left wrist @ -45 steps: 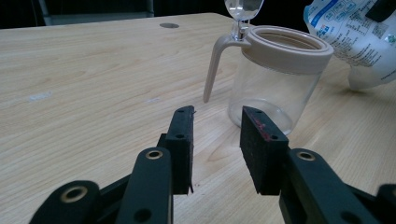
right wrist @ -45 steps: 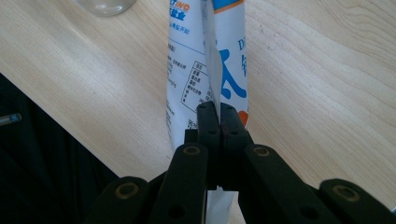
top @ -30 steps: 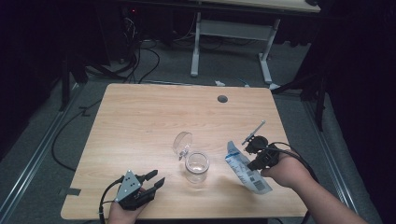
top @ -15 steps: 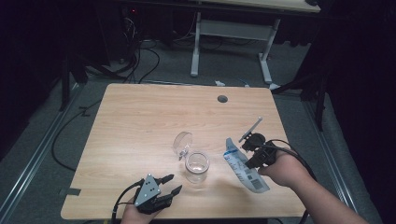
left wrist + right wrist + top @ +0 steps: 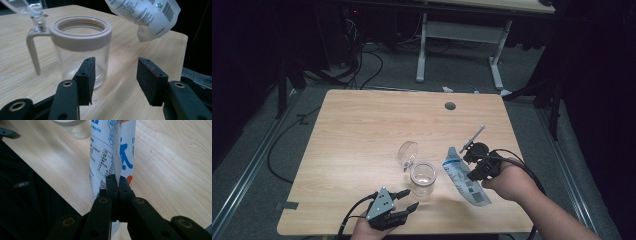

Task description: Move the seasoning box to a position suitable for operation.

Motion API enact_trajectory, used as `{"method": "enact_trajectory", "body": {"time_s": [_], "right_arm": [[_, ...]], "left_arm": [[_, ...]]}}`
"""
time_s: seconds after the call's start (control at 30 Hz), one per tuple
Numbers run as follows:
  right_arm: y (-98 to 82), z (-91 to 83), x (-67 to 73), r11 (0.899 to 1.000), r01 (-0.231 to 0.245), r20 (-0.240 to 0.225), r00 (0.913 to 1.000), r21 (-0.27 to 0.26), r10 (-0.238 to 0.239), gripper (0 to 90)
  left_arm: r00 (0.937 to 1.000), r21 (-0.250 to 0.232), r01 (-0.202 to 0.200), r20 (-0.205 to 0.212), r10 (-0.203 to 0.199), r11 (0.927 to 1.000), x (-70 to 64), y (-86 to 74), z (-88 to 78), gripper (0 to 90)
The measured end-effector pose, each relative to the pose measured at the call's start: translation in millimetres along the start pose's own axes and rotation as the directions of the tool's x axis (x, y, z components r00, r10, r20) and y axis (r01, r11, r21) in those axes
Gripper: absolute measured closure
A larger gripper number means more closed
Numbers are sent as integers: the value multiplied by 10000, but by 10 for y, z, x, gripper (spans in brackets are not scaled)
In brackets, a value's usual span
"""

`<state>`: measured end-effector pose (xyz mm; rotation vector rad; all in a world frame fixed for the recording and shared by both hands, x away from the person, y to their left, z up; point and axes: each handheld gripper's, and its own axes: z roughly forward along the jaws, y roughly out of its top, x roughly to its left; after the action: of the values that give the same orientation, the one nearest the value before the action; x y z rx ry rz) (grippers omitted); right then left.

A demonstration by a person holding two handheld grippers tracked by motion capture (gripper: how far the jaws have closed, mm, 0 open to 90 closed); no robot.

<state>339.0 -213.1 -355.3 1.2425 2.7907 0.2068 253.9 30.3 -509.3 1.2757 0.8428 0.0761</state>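
Since the earlier frames the left gripper (image 5: 408,200) has travelled rightward along the near edge of the table (image 5: 362,130) toward the glass jar (image 5: 422,178), and its jaws have just been opening, with nothing between them. The right gripper (image 5: 472,165) and its pouch (image 5: 464,176) have shifted slightly toward the jar.

High view: the jar stands upright near the middle of the table's near half. It is a clear, squat cylinder with a pale beige collar round its open mouth. Its clear hinged lid (image 5: 407,153) is thrown back on the far-left side, resting tilted against the tabletop.

Left gripper view: the jaws stand well apart; the jar (image 5: 82,47) lies just ahead of the left pad (image 5: 86,77), apart from it. A beige wire-shaped bail (image 5: 32,53) hangs down from the collar on the jar's left side. The pouch's lower end (image 5: 147,17) hangs above and to the right of the jar.

Right gripper view: the jaws are pressed together on a seam edge of the pouch (image 5: 110,152), a white flexible packet printed with blue lettering, a table of small text and a code patch. In the high view the pouch is held off the table, slanting from the gripper down toward the near edge, just to the right of the jar, with a barcode on its lower part.
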Motion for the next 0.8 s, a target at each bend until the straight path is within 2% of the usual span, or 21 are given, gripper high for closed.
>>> {"method": "enact_trajectory", "body": {"time_s": [0.17,0.27,0.57,0.67,0.7,0.77,0.8], "right_arm": [[32,-22,47,9996,268,27,9996,80,-268,900],[50,-65,71,9995,267,7,9996,160,-268,900],[71,-122,139,9998,113,-17,9999,138,-112,900],[79,-131,173,9998,173,-70,9998,141,-172,900],[88,-138,186,9993,370,-144,9992,82,-369,900],[91,-143,203,9994,333,-184,9993,88,-331,900],[101,-151,225,9985,555,-180,9983,24,-554,900]], "left_arm": [[9985,160,-445,331,440,9989,-110,-56,95,472],[9968,257,-660,468,647,9975,-165,-123,169,434],[9901,569,-1028,1018,967,9931,-320,-295,376,390],[9886,584,-1014,1174,940,9931,-373,-343,451,383],[9880,584,-1037,1212,961,9929,-384,-353,468,377],[9857,655,-1156,1303,1064,9911,-410,-375,505,376],[9857,658,-1123,1336,1027,9915,-440,-397,545,376]]}}
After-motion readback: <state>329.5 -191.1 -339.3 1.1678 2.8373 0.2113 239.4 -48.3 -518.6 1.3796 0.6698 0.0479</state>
